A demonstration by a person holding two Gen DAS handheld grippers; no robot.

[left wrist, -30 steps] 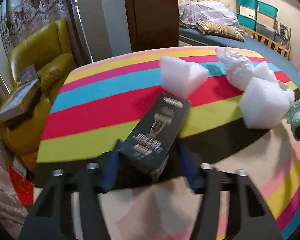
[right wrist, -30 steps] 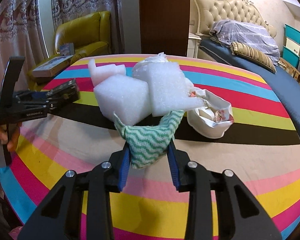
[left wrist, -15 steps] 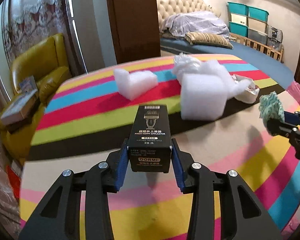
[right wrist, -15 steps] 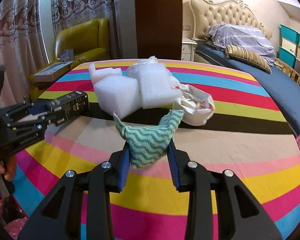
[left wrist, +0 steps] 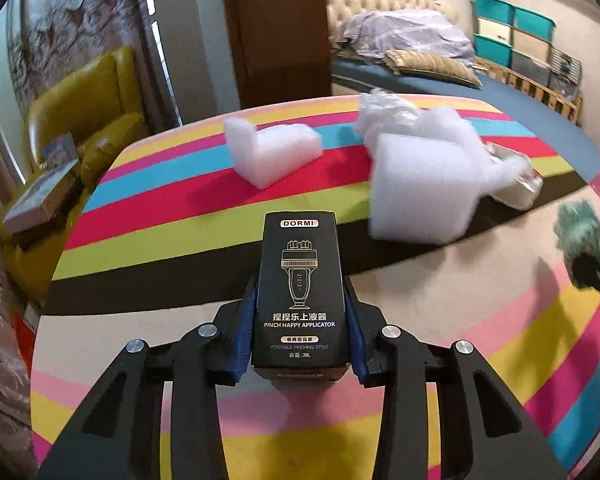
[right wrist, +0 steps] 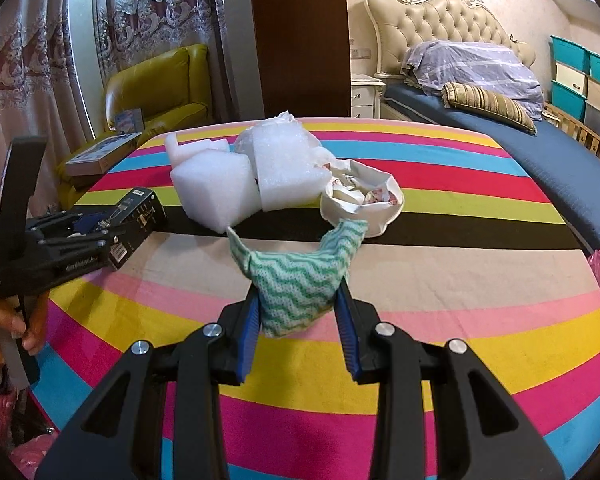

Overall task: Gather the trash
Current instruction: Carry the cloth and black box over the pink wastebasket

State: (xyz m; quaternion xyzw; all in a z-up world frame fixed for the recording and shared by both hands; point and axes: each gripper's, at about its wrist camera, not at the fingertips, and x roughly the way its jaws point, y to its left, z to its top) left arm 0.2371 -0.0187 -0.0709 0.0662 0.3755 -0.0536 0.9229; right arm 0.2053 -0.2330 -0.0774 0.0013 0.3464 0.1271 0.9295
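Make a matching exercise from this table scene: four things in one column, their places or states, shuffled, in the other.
Things:
1. black box
2. green zigzag cloth
3. white paper bowl
4. L-shaped foam piece

States:
A. lies alone on the red stripe
B. clamped in the right hand-held gripper
C. sits on the table, holding scraps
D. between the left hand-held gripper's closing jaws

Pairs: 1-D, 2-B, 3-C, 4-A

Both wrist views look down, sharing the striped table (left wrist: 204,240).

black skeletal tongs (right wrist: 298,304) (silver screws), blue ribbed pads (right wrist: 252,320)
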